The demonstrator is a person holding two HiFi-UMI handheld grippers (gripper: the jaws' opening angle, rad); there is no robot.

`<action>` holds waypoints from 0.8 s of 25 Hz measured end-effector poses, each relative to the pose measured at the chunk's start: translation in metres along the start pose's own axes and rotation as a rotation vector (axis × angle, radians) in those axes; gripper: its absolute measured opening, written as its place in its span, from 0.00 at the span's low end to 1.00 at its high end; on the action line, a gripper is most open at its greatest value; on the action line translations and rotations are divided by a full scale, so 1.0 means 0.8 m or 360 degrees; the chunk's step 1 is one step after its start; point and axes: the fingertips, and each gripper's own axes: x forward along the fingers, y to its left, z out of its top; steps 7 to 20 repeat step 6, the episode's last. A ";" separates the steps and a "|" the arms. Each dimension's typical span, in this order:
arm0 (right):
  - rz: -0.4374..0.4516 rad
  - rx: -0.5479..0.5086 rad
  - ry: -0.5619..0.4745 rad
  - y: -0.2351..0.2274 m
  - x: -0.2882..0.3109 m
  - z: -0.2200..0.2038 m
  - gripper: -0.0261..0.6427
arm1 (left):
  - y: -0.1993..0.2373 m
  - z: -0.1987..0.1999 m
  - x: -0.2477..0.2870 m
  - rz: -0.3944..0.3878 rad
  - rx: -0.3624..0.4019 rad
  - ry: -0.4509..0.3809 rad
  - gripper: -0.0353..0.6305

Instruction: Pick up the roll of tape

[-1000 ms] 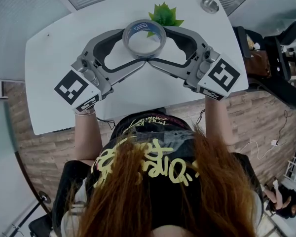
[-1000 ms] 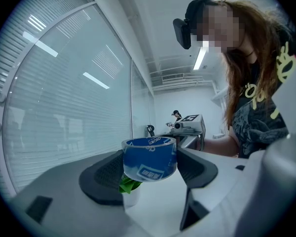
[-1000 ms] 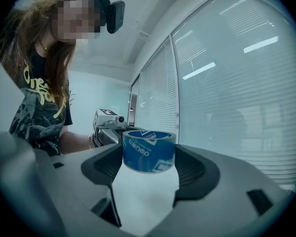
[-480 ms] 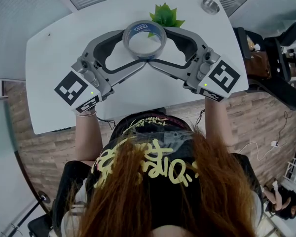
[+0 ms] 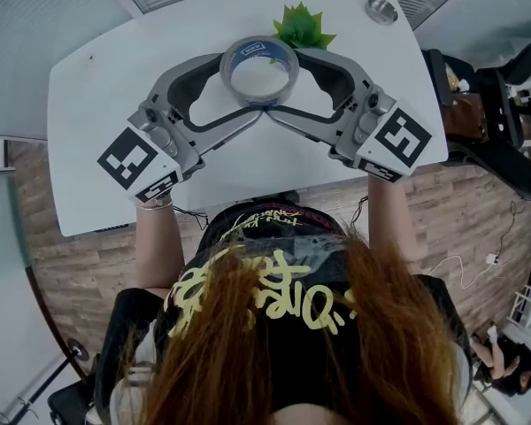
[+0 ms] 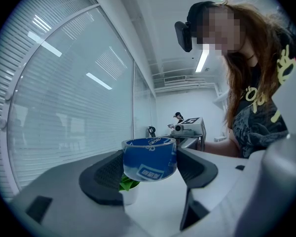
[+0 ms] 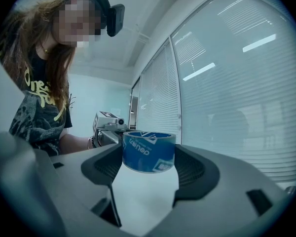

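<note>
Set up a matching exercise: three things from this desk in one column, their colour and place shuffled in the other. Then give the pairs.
1. roll of tape
2. plant
3. small round disc

A. silver, at the far right corner of the table
B. blue, clamped between grey jaws
C. green, just beyond the tape

Pairs: 1-B, 2-C, 3-A

It looks like an office: a white table (image 5: pixel 97 131), big windows with blinds (image 7: pixel 237 83), long lights (image 6: pixel 202 60) on the ceiling, wood floor (image 5: pixel 80 264)
</note>
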 end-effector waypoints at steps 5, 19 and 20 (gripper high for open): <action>0.0006 0.0004 -0.0007 0.000 0.002 0.002 0.53 | 0.001 0.001 -0.002 0.0008 -0.0006 -0.0002 0.56; 0.0007 0.0003 -0.0008 0.000 0.003 0.002 0.53 | 0.002 0.001 -0.003 0.0009 -0.0008 -0.0003 0.56; 0.0007 0.0003 -0.0008 0.000 0.003 0.002 0.53 | 0.002 0.001 -0.003 0.0009 -0.0008 -0.0003 0.56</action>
